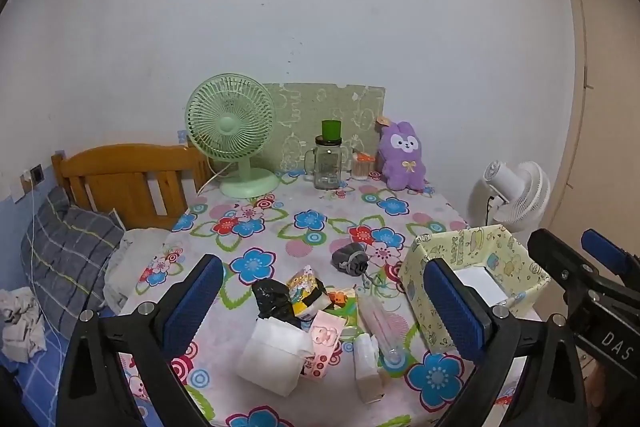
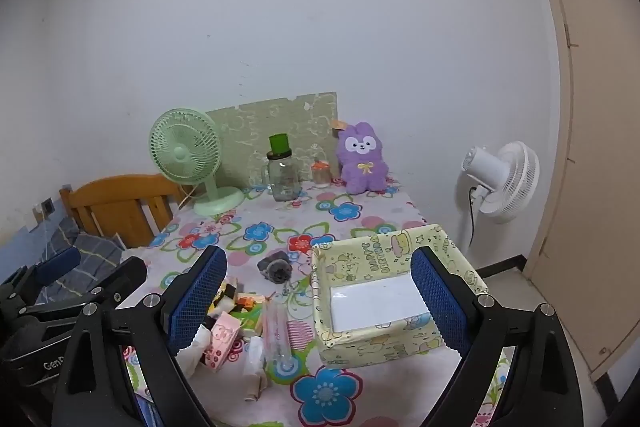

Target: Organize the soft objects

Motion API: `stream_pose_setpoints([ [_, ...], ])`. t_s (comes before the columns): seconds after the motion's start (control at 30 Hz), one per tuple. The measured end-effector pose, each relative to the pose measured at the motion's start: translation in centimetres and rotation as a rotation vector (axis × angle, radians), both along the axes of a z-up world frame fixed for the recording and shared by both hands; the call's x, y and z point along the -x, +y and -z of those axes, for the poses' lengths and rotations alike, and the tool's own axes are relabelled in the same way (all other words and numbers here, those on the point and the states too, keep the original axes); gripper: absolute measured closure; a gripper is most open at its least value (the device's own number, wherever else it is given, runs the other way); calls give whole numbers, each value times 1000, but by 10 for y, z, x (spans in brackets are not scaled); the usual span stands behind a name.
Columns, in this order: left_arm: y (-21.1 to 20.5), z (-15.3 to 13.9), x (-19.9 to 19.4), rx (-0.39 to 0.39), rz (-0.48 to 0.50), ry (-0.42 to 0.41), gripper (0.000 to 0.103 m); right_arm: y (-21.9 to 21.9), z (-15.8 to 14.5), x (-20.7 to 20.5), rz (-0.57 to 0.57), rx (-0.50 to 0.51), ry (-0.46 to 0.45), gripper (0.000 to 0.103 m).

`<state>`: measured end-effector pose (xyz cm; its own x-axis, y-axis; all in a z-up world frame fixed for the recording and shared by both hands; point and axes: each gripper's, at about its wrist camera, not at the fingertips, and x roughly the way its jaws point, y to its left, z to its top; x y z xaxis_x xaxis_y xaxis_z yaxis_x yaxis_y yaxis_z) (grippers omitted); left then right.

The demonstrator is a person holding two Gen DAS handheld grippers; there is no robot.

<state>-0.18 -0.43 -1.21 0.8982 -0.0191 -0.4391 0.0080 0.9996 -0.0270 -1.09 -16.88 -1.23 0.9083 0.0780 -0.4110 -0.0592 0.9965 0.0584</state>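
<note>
A pile of soft packets lies on the flowered table: a white tissue pack, a black bag, a yellow cartoon packet, a pink packet and a grey pouch. A yellow paper box stands to their right, open, with a white sheet inside; it also shows in the right wrist view. My left gripper is open above the pile. My right gripper is open, between the pile and the box. A purple plush bunny sits at the table's back.
A green desk fan, a glass jar with a green cup on top and a cotton swab jar stand at the back. A clear tube lies beside the pile. A bed with a pillow is left; a white fan right.
</note>
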Motion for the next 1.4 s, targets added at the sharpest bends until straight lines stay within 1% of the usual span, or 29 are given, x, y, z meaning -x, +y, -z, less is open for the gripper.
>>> stream_pose_setpoints([
  [0.1, -1, 3, 0, 0, 10, 3, 2, -2, 0, -2, 12, 9, 8, 8],
  [0.17, 4, -2, -6, 1, 20, 19, 2, -4, 1, -3, 21, 11, 10, 8],
  [0.3, 4, 1, -7, -6, 16, 22, 2, -4, 1, -4, 30, 22, 15, 8],
  [0.47, 0, 4, -6, -34, 2, 2, 2, 0, 2, -7, 32, 37, 28, 8],
  [0.6, 4, 4, -9, -14, 10, 14, 2, 1, 3, -8, 37, 39, 30, 8],
  [0.77, 4, 6, -11, -10, 14, 18, 2, 2, 5, -9, 45, 43, 34, 8],
  [1.4, 1, 4, -14, -13, 19, 14, 2, 0, 4, -8, 54, 51, 27, 8],
])
